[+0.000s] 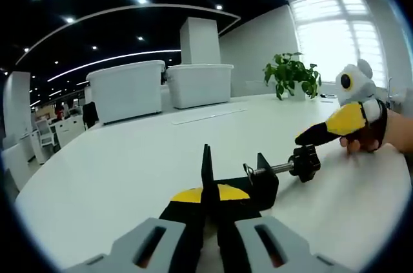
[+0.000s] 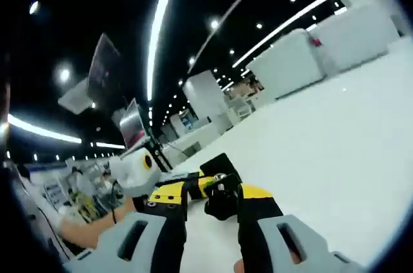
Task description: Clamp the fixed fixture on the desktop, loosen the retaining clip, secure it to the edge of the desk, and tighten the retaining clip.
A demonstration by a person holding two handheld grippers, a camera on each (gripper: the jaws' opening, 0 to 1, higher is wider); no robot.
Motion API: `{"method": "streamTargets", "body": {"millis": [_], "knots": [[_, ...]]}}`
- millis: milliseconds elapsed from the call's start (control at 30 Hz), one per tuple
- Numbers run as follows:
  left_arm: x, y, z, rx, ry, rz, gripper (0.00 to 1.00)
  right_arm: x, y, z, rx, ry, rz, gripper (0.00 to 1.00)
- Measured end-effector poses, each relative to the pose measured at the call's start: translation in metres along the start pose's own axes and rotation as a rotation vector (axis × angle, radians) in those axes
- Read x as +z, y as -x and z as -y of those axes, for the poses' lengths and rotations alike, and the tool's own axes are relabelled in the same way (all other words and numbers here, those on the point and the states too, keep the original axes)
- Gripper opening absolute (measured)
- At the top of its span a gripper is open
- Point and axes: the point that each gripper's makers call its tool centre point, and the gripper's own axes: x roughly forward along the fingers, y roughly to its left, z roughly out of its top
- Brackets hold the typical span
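At lower centre of the left gripper view, the left tool [image 1: 208,212] pinches the upright plate of the black clamp fixture [image 1: 242,182], which rests on the white counter [image 1: 116,170]; the jaws hide the fixture's base. From the right edge, the right tool [image 1: 306,136] reaches its screw knob [image 1: 304,162]. In the right gripper view that tool [image 2: 216,205] closes around the knob [image 2: 221,197], largely hidden by the jaws.

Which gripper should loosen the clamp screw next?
Right gripper: its tips sit at the screw knob, while the left gripper is shut on the clamp, steadying it on the desk.
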Motion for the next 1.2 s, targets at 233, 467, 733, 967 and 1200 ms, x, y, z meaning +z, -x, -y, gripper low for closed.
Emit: {"method": "streamTargets", "body": {"millis": [233,467,733,967,1200], "knots": [[0.0,0.0,0.001,-0.001,0.0,-0.001,0.07,-0.014,-0.005,0.01,-0.048,0.043,-0.076,0.26],[0.0,-0.001,0.0,-0.002,-0.001,0.0,0.07,-0.038,-0.013,0.006,-0.092,0.222,-0.168,0.24],[0.0,0.0,0.001,-0.001,0.001,-0.001,0.07,-0.042,-0.012,0.003,-0.099,0.302,-0.151,0.23],[0.0,0.001,0.0,0.002,0.003,-0.002,0.07,-0.04,-0.013,-0.003,-0.153,0.796,-0.106,0.23],[-0.001,0.001,0.0,0.005,0.009,-0.004,0.07,-0.045,-0.015,-0.008,-0.207,1.06,-0.112,0.21]]}}
